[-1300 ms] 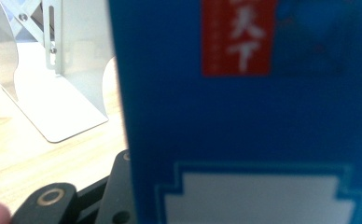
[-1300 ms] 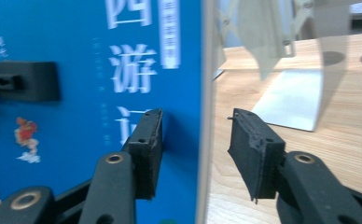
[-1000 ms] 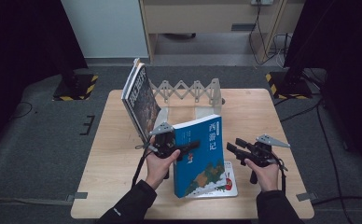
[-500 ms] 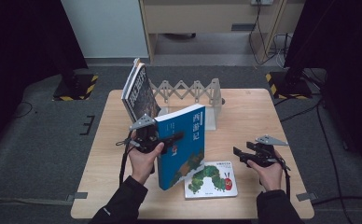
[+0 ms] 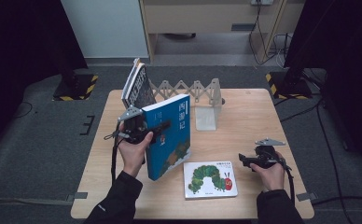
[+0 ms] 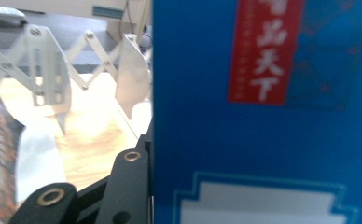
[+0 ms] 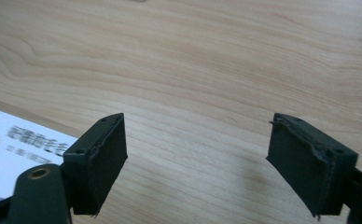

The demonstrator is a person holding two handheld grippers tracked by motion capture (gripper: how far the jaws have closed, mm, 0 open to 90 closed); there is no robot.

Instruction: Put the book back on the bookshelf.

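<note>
Two books matter here. My left gripper [image 5: 158,127] clamps the blue book [image 5: 170,135], held upright above the wooden table [image 5: 244,121]; white characters 西游记 run down its cover. The caterpillar picture book [image 5: 210,179] lies flat nearby. My right gripper [image 7: 195,161] has just been opening, nothing between its jaws.

Blue book [image 5: 167,135] upright, lifted

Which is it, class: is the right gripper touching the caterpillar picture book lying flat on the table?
Apart. In the high view, bare table separates the right gripper from the picture book; the right gripper view shows its open jaws with nothing between them.
</note>
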